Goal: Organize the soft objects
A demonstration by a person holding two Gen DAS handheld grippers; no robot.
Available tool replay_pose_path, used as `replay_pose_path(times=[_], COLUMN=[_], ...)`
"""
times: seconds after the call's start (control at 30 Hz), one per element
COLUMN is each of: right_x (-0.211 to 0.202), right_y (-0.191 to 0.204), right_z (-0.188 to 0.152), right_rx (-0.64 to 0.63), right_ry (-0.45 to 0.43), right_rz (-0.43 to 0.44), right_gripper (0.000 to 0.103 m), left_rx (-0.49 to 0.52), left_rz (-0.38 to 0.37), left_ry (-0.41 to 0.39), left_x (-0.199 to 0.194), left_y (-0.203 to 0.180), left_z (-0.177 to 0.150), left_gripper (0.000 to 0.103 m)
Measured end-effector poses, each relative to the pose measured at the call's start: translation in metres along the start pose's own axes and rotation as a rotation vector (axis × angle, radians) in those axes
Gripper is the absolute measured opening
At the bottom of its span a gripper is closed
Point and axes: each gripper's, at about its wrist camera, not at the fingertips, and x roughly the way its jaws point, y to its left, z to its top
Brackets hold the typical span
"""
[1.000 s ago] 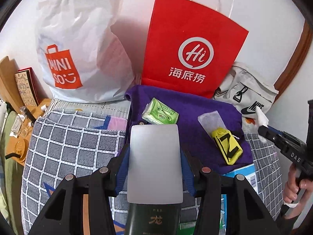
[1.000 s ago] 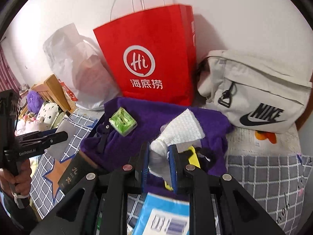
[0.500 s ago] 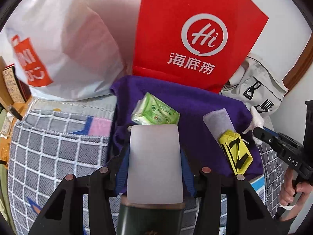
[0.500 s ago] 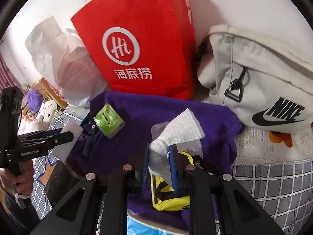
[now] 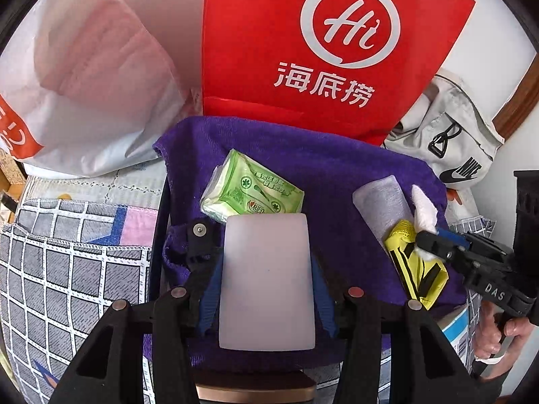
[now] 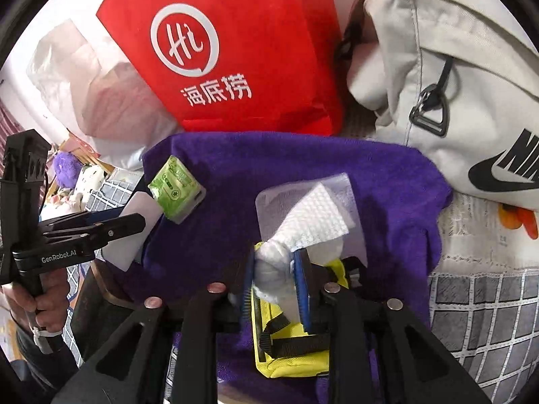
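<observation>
Looking from the left wrist, the left gripper [image 5: 267,282] clamps a pale translucent flat pad [image 5: 267,269] over the purple fleece cloth [image 5: 337,175]. From the right wrist, the right gripper [image 6: 277,284] is opening around a crumpled white tissue [image 6: 313,222], light and limp, best pinched at its bunched end.

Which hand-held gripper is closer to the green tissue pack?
Left. The left hand-held gripper holds a white pad whose far edge sits right beside the green tissue pack. The right hand-held gripper, opening around a white tissue, is farther off over the yellow pouch.
</observation>
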Motion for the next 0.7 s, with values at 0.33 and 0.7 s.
replay_pose_path(times=[0.33,0.7], right_x=[-0.009,-0.072], right_y=[0.012,0.048], right_z=[0.000,-0.029], right_rx=[-0.041,-0.066], right_ry=[-0.026,-0.122], right_rz=[-0.060,-0.081], right_gripper=[0.067,0.067], left_rx=[0.000,-0.032], left_rz=[0.013,0.029], left_ry=[-0.009,-0.066], left_x=[-0.008,-0.064], left_y=[0.001,0.011], left_z=[-0.004,-0.034], left_gripper=[0.068,0.068])
